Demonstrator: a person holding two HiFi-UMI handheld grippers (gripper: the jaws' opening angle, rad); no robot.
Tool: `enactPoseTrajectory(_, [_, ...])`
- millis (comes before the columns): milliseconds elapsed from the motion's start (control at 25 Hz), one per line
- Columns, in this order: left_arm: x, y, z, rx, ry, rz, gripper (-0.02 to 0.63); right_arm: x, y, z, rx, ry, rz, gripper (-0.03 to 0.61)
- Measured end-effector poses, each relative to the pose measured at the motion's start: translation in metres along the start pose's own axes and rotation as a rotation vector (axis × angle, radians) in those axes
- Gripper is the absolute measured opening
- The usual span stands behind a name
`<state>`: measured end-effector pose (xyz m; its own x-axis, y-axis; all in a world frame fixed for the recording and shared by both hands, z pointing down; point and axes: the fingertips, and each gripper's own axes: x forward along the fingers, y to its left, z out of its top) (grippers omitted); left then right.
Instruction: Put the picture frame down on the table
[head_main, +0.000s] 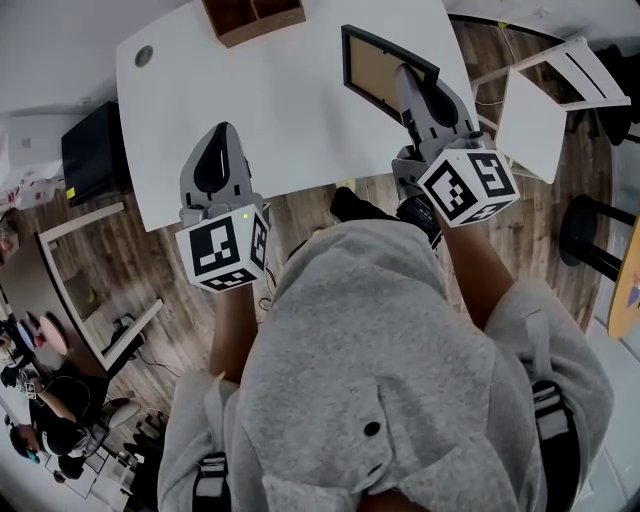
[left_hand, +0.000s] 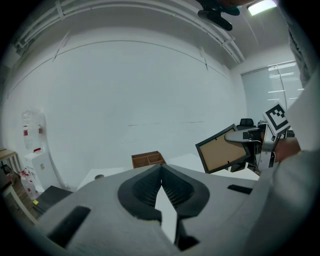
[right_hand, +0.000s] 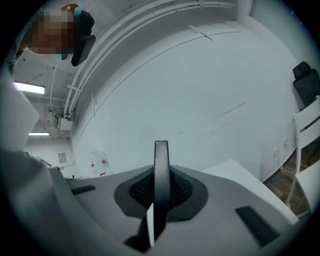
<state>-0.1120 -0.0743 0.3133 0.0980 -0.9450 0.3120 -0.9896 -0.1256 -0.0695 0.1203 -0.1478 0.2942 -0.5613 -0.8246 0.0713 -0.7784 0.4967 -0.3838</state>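
The right gripper has its fingers clenched on the picture frame, whose dark edge stands upright between them in the right gripper view. In the head view the frame sits at about 1 o'clock, tilted over the far right part of the white desk, its brown panel facing the person. The left gripper hovers at 9 o'clock over the desk's near edge, fingers clenched together on nothing. A wooden box rests at 12 o'clock on the desk's far edge.
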Motion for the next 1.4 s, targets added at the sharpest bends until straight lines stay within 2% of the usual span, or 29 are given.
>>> enactPoseTrajectory(640, [0.054, -0.001, 0.0, -0.006, 0.066, 0.04, 0.021, 0.053, -0.044, -0.006, -0.027, 0.065, 0.032, 0.034])
enactPoseTrajectory(1000, [0.065, 0.014, -0.008, -0.024, 0.094, 0.025, 0.021, 0.071, -0.051, -0.031, -0.152, 0.132, -0.004, 0.034])
enactPoseTrajectory(1400, [0.084, 0.043, -0.012, -0.037, 0.077, -0.045, 0.021, 0.087, -0.051, -0.061, -0.267, 0.203, -0.089, 0.034])
